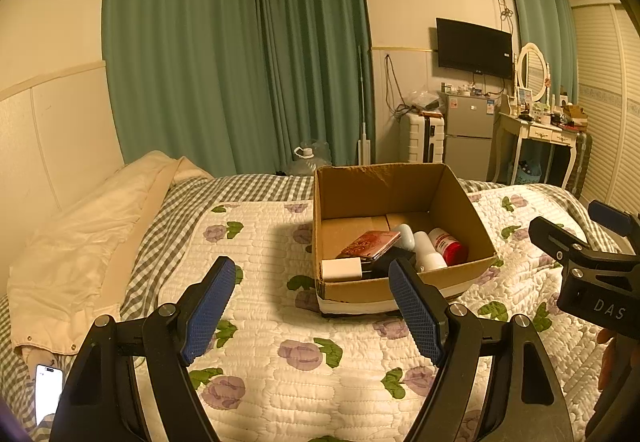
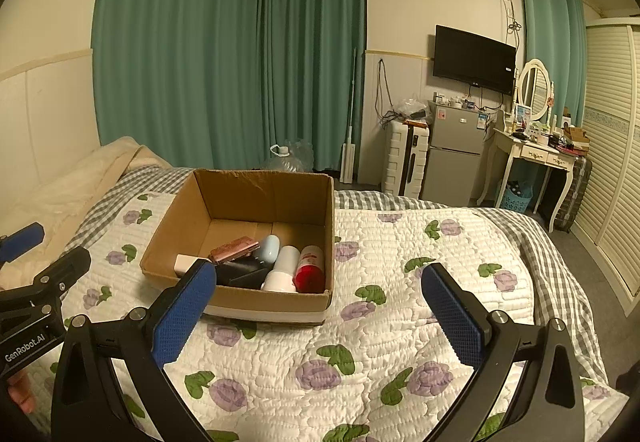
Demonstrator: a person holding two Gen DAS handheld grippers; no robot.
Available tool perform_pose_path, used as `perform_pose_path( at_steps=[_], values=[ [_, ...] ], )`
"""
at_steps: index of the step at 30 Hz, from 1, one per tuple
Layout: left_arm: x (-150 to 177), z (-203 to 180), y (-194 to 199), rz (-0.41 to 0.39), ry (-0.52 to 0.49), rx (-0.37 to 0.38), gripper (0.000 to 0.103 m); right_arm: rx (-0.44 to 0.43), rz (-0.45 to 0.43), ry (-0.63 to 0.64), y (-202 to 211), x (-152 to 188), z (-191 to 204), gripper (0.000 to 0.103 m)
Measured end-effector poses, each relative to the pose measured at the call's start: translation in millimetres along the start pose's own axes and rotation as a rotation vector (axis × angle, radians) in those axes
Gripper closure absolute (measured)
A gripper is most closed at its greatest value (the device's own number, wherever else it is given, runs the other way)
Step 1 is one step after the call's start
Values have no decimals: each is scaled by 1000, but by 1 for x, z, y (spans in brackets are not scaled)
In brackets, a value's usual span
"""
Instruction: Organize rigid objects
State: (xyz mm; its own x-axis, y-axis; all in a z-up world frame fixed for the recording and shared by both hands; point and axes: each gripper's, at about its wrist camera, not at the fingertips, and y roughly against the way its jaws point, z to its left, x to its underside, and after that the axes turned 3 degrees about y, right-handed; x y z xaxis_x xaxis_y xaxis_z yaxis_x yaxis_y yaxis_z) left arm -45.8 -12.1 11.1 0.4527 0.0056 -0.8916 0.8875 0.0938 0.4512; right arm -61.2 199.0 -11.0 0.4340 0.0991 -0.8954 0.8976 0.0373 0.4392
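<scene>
Cardboard is the landmark: one open box (image 2: pixel 240 238) sits on the bed's quilt (image 2: pixel 400 302), and everything for the task appears to be already inside it. No loose item shows on the quilt around the box in either view, so I judge the gathering mostly or wholly done; what may remain is tidying inside the box.

Counted from the box's left wall to its right: one white block (image 2: pixel 186 264); one pink case (image 2: pixel 234 248) lying tilted over one black item (image 2: pixel 240 276); one pale blue bottle (image 2: pixel 269 248); two white bottles (image 2: pixel 286 262), though they may be one; one red-capped can (image 2: pixel 310 268) against the right wall.

The left gripper (image 1: pixel 312 310) hovers just before the box's near wall, jaws wide apart, holding nothing. The right gripper (image 2: pixel 320 314) hovers likewise, jaws apart and empty.
</scene>
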Motion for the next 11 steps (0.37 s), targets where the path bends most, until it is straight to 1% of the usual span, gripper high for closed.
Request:
perform_pose_path(
  at_steps=[11],
  values=[
    [3,3,-2,6,1,-7,21,2,6,1,-1,1,0,0]
  ],
)
